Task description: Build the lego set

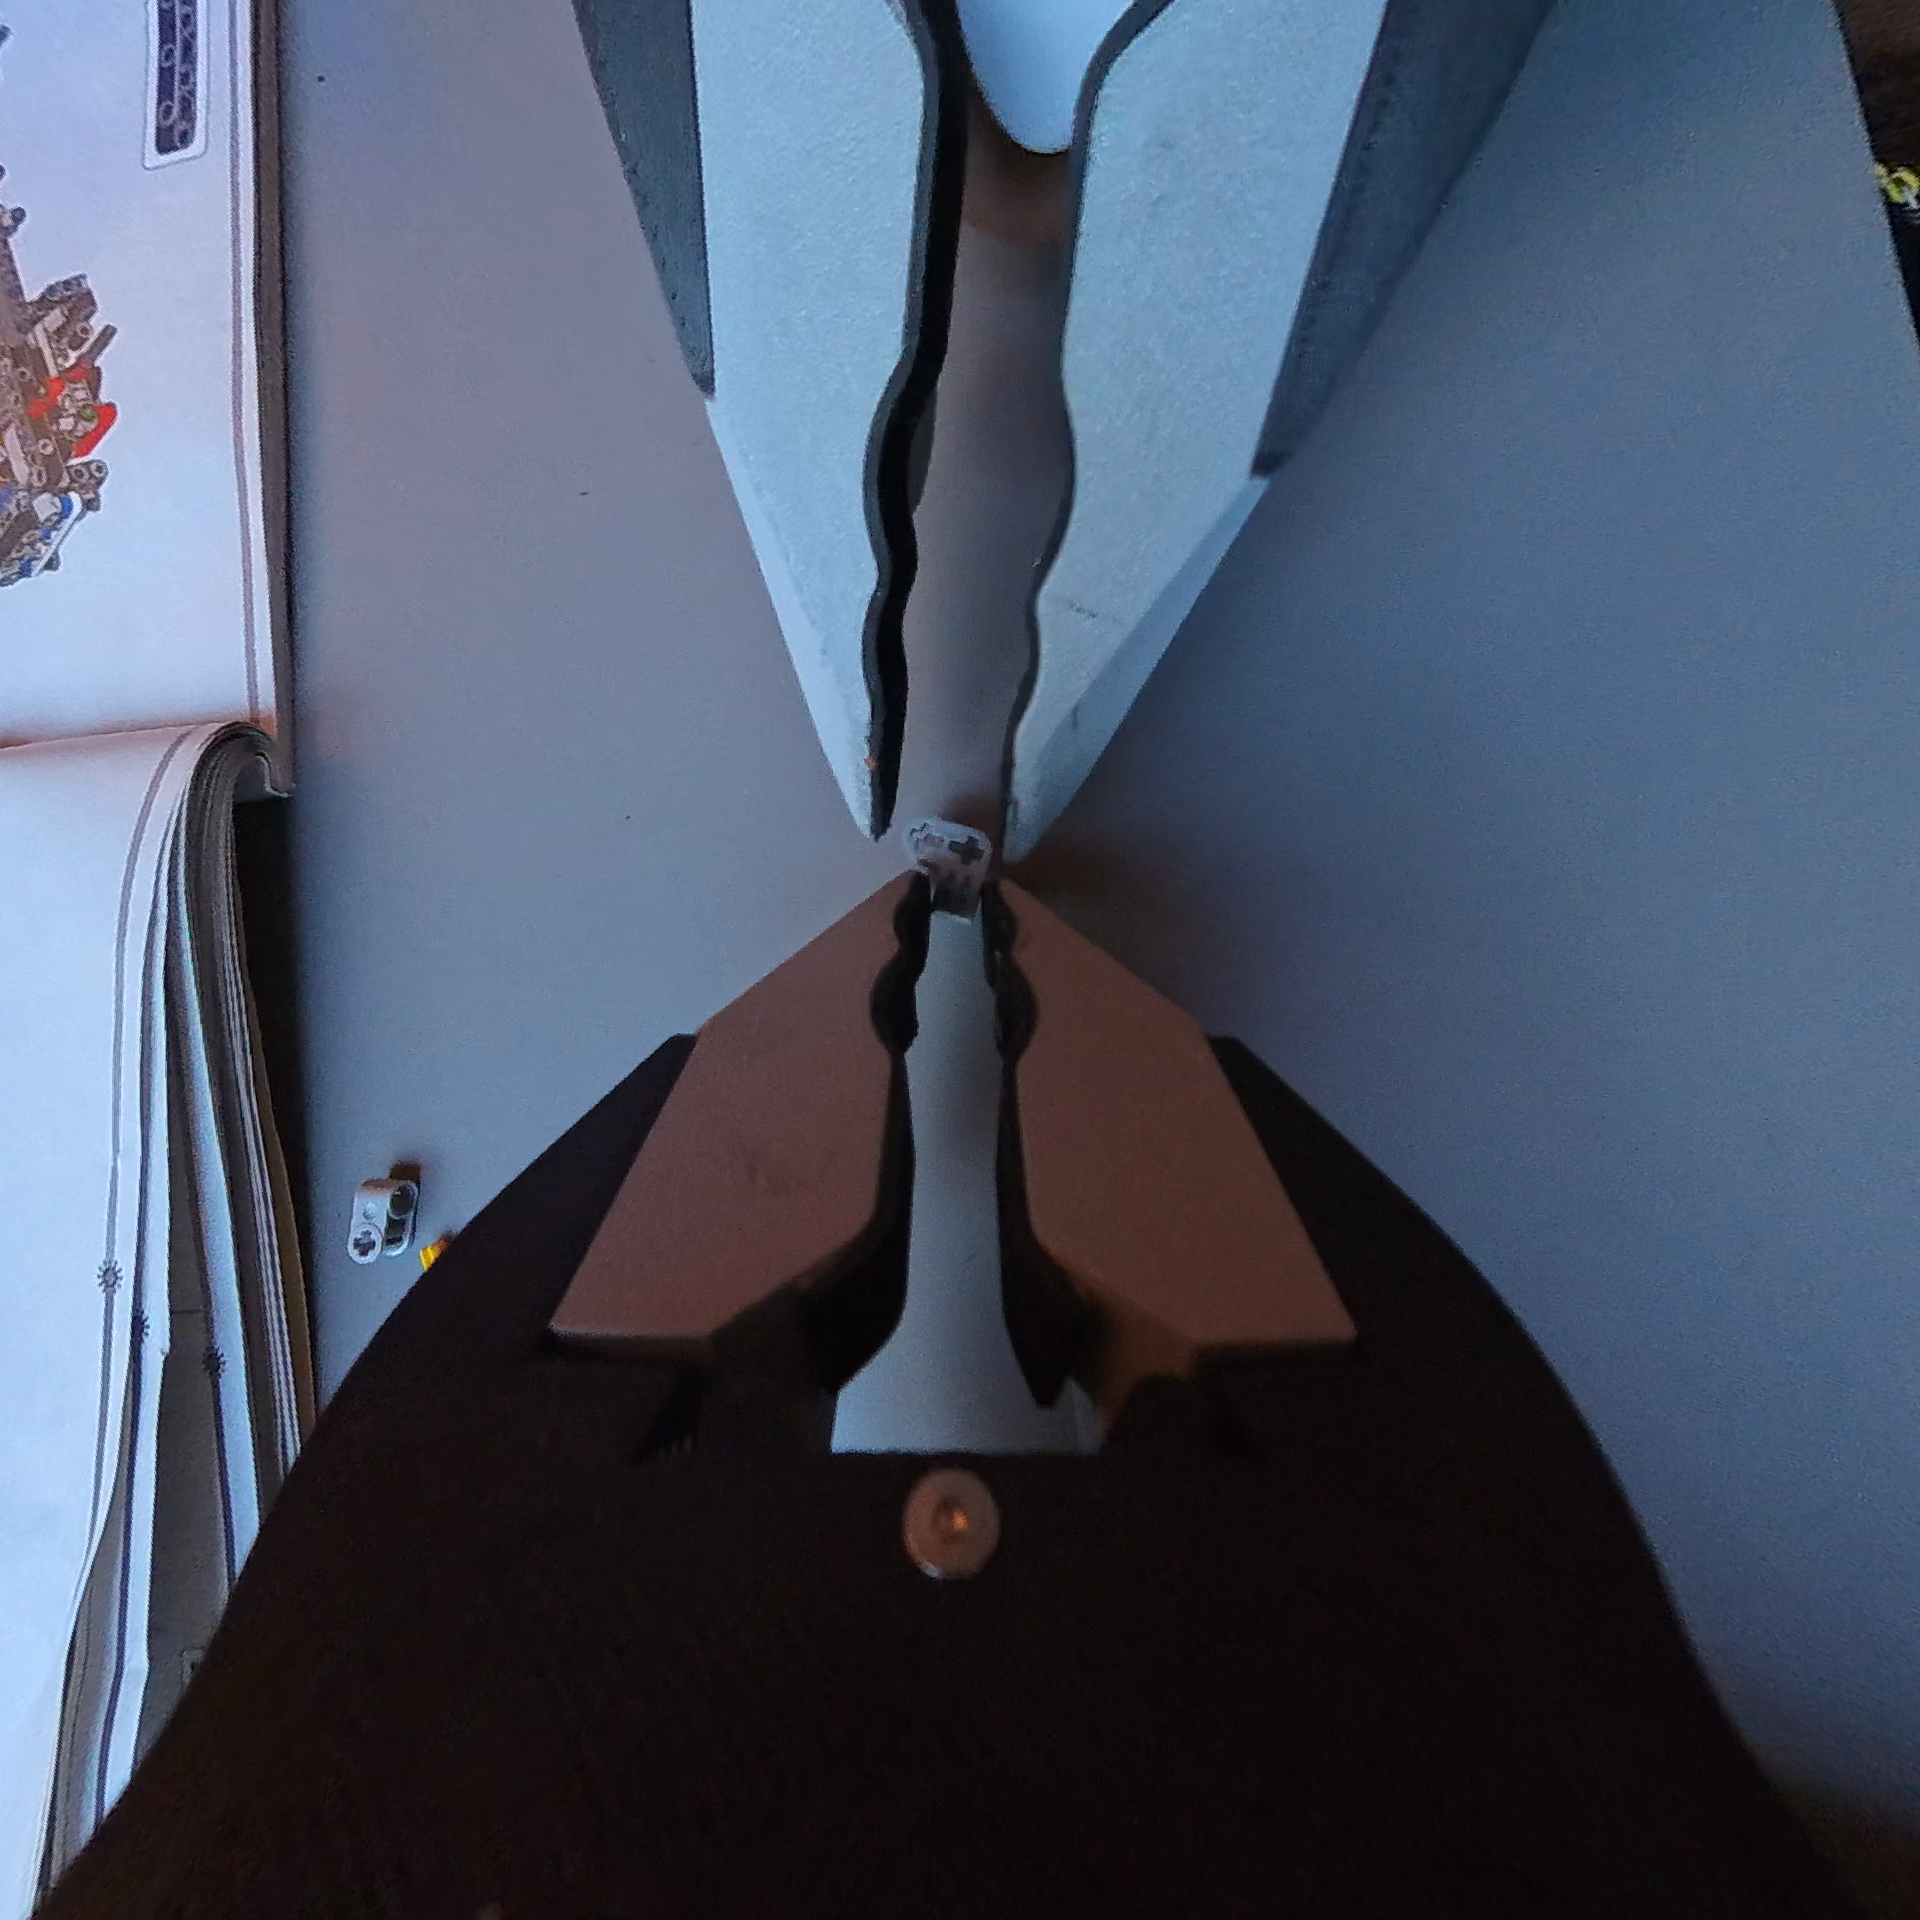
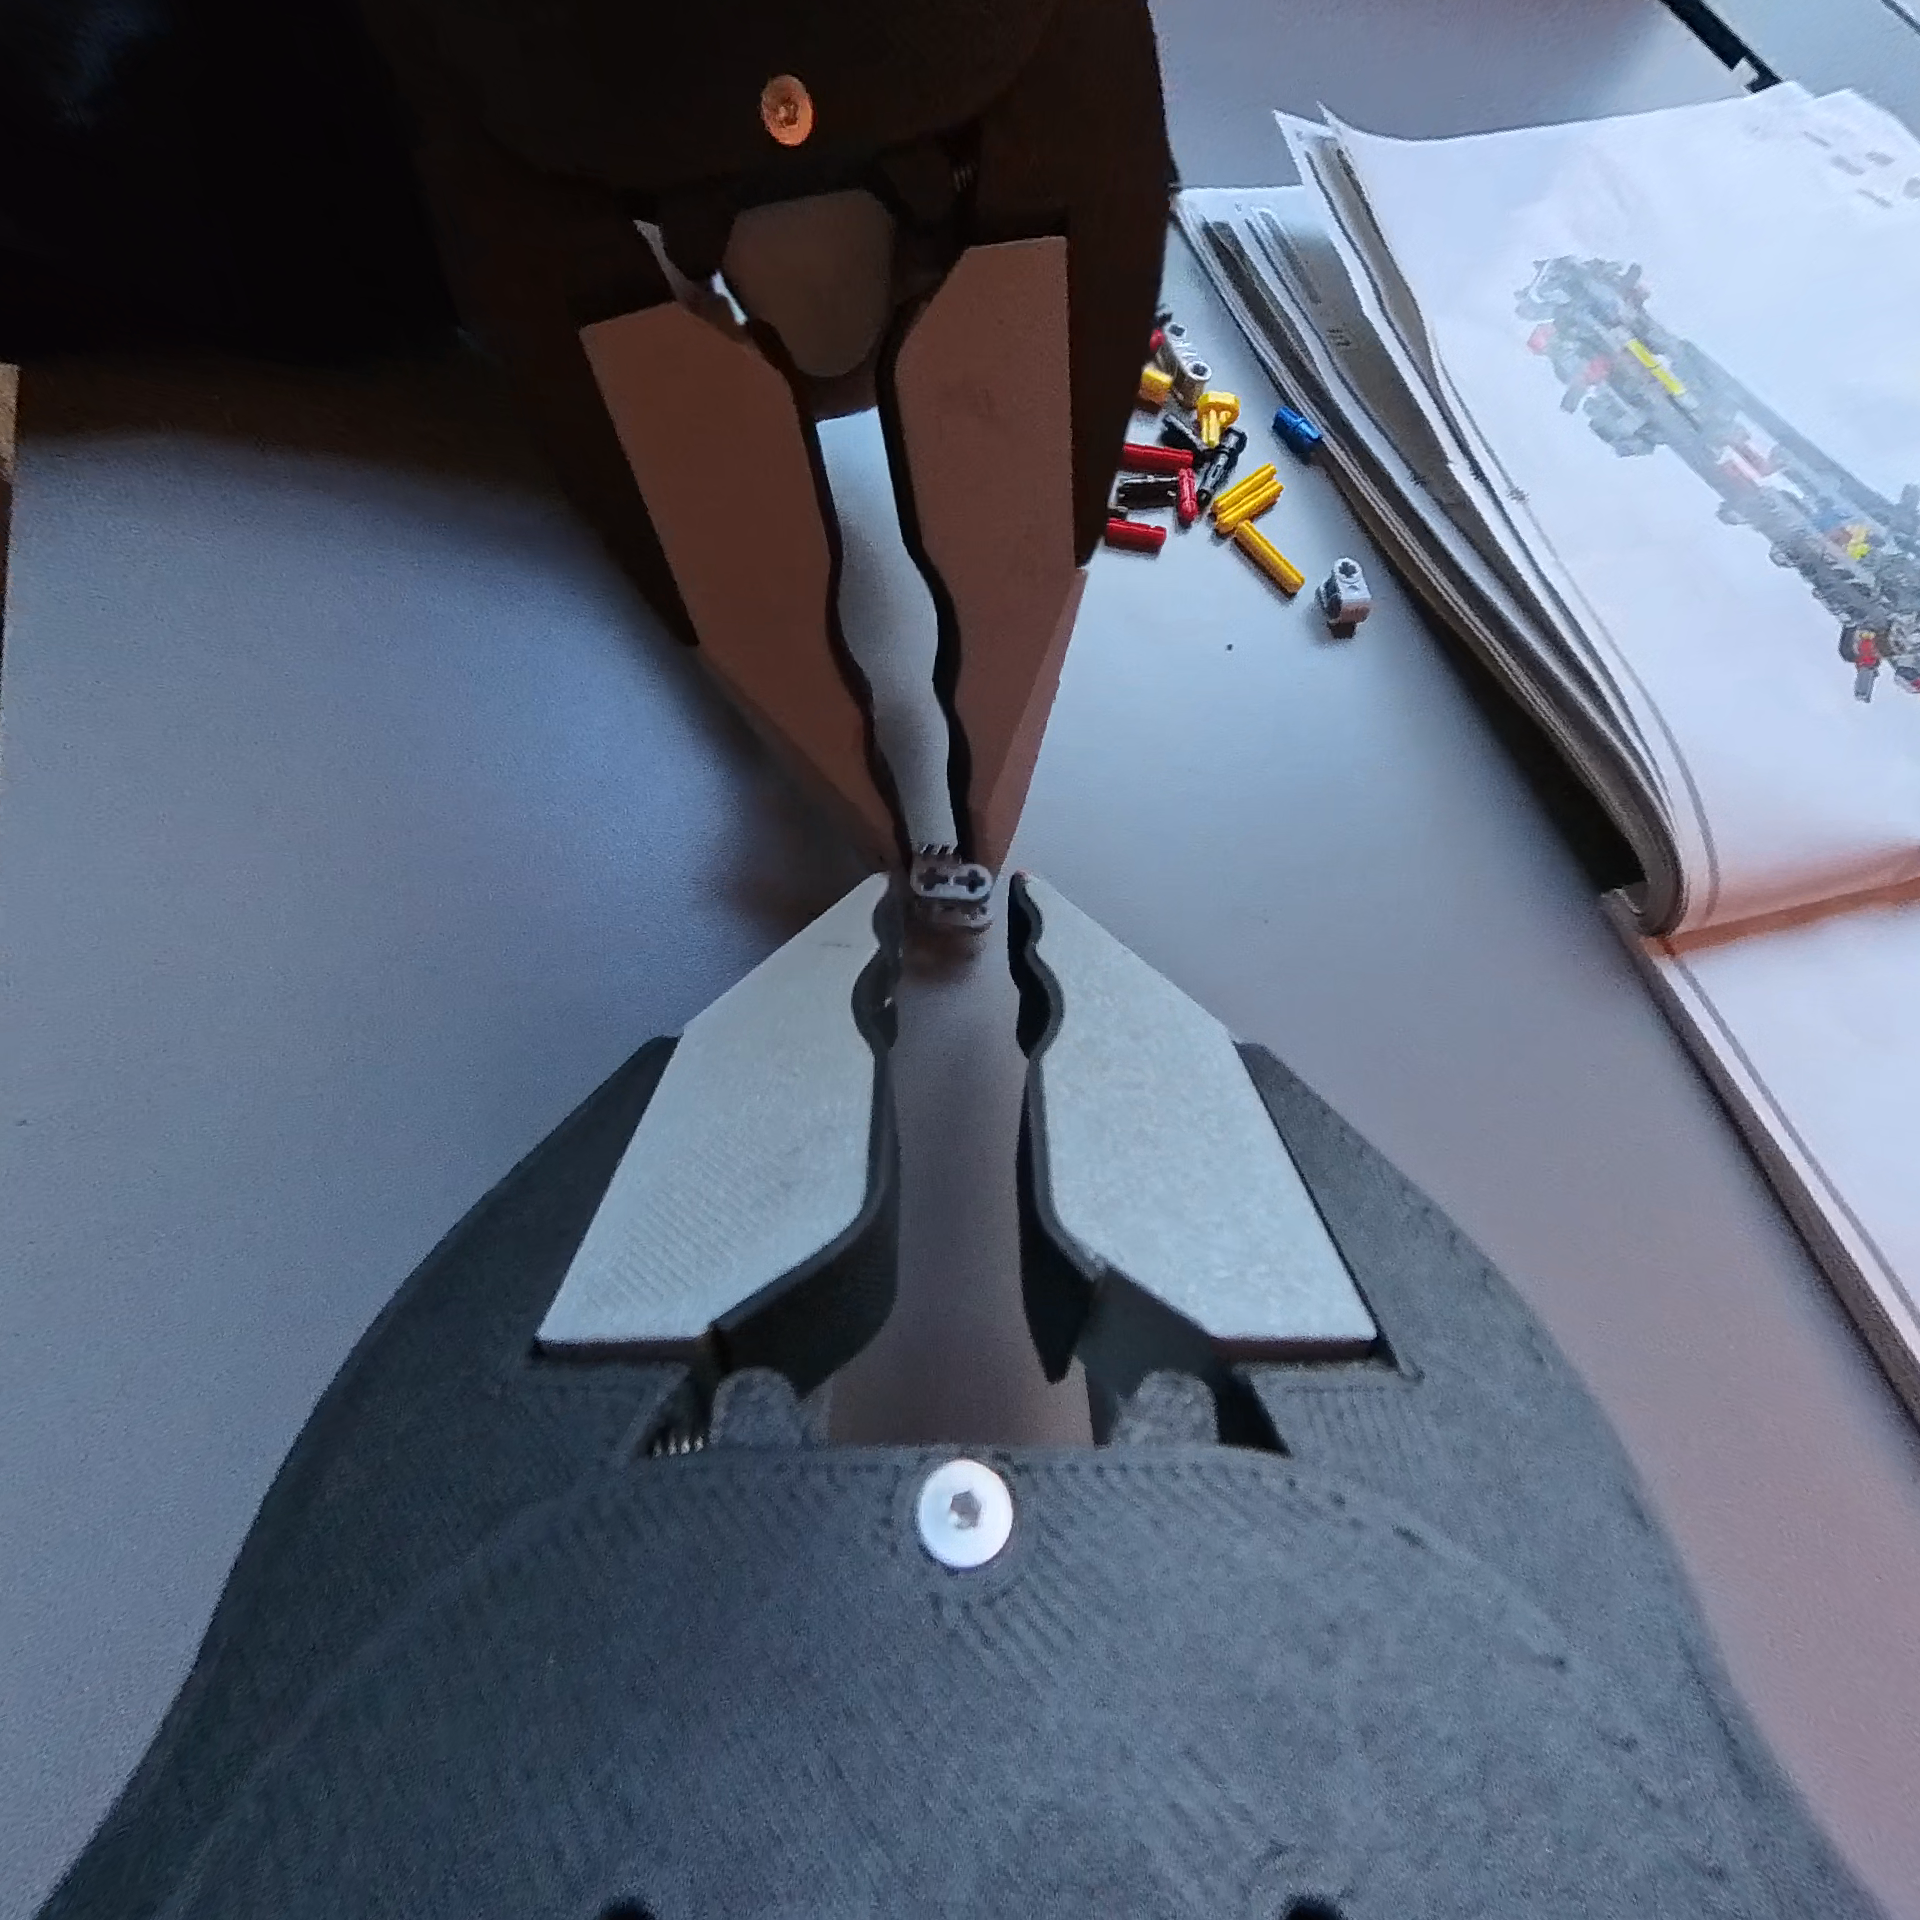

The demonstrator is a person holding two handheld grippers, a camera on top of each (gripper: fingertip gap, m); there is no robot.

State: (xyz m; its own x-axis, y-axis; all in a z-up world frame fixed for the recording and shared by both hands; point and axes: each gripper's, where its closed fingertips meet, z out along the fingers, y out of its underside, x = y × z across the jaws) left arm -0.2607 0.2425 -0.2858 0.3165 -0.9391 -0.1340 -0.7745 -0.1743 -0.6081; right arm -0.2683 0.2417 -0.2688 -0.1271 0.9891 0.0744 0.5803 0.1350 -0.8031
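My left gripper (image 1: 953, 894), with brown fingers, is shut on a small light grey connector piece (image 1: 948, 860) with two cross-shaped holes and holds it at its fingertips above the grey table (image 1: 520, 623). My right gripper (image 2: 951, 902), with grey fingers, faces it tip to tip. Its jaws stand open around the same piece (image 2: 952, 885), with a clear gap at the right pad (image 2: 1023, 914). In the left wrist view the right gripper (image 1: 940, 821) comes in from the top. In the right wrist view the left gripper (image 2: 940, 847) comes down from the top.
An open instruction booklet (image 2: 1662, 436) lies at the right and also shows in the left wrist view (image 1: 125, 468). A pile of small red, yellow, black and blue pins (image 2: 1216, 468) lies beside it. Another grey connector (image 2: 1343, 594) lies loose and also shows in the left wrist view (image 1: 382, 1216).
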